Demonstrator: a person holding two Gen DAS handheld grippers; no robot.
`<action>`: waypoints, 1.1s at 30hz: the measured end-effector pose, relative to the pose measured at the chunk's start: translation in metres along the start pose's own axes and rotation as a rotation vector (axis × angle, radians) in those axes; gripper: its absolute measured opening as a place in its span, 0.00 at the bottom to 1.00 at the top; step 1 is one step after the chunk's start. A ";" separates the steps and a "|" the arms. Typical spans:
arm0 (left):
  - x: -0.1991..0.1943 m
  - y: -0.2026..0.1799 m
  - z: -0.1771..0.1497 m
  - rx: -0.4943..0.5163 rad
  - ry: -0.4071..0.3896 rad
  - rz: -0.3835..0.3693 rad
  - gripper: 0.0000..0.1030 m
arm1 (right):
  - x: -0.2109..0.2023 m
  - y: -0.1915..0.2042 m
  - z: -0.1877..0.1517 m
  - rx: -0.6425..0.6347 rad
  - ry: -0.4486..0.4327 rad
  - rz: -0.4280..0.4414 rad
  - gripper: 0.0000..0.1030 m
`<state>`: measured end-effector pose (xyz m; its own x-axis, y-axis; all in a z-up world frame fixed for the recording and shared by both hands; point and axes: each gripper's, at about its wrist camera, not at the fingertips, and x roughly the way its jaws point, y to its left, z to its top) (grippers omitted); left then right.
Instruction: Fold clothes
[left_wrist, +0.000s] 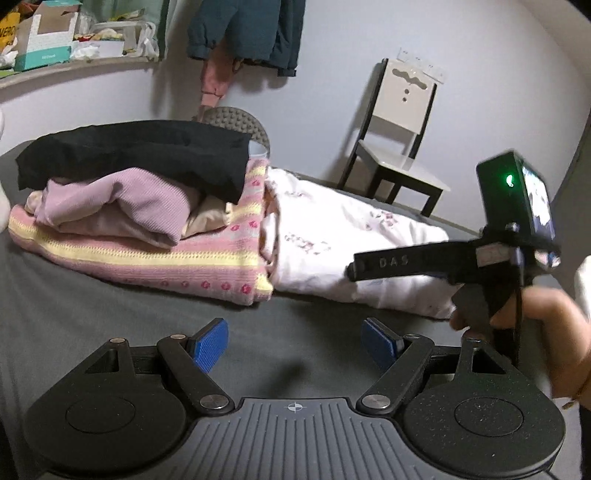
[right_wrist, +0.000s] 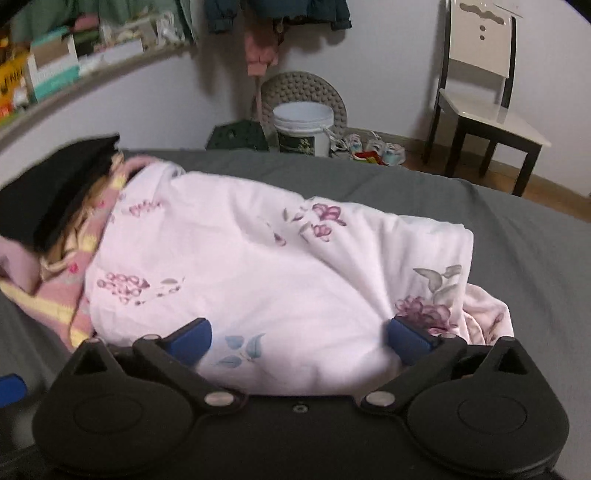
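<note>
While both claws stand open and empty, 3 garments sit folded in a stack (left_wrist: 140, 206) at left of frame; the white floral piece (right_wrist: 258, 266) at centre lies in a loose bundle between the right gripper (right_wrist: 299, 341) pads; left gripper (left_wrist: 293, 341) hovers over the grey sheet (left_wrist: 92, 314); floral one looks left to fold.

- "D A S" stands in pale letters on the black bar of the right gripper (left_wrist: 436, 264), at right of the frame.
- Lettering on the shelf boxes (left_wrist: 44, 37), upper left, is too blurred to read.
</note>
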<state>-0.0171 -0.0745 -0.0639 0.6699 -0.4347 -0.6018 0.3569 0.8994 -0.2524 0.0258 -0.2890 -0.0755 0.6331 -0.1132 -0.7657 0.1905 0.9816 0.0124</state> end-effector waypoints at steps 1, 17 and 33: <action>0.000 0.001 -0.001 -0.001 -0.002 0.009 0.78 | -0.002 0.001 0.002 0.004 -0.001 -0.004 1.00; -0.007 -0.030 -0.013 0.077 -0.062 0.001 0.92 | -0.115 -0.056 -0.078 0.072 -0.239 -0.004 1.00; -0.039 -0.041 -0.026 -0.189 -0.143 0.276 0.99 | -0.180 -0.065 -0.119 0.234 -0.359 0.026 1.00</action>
<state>-0.0750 -0.0936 -0.0500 0.8131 -0.1645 -0.5585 0.0324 0.9705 -0.2388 -0.1895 -0.3143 -0.0149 0.8529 -0.1762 -0.4914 0.3102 0.9282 0.2056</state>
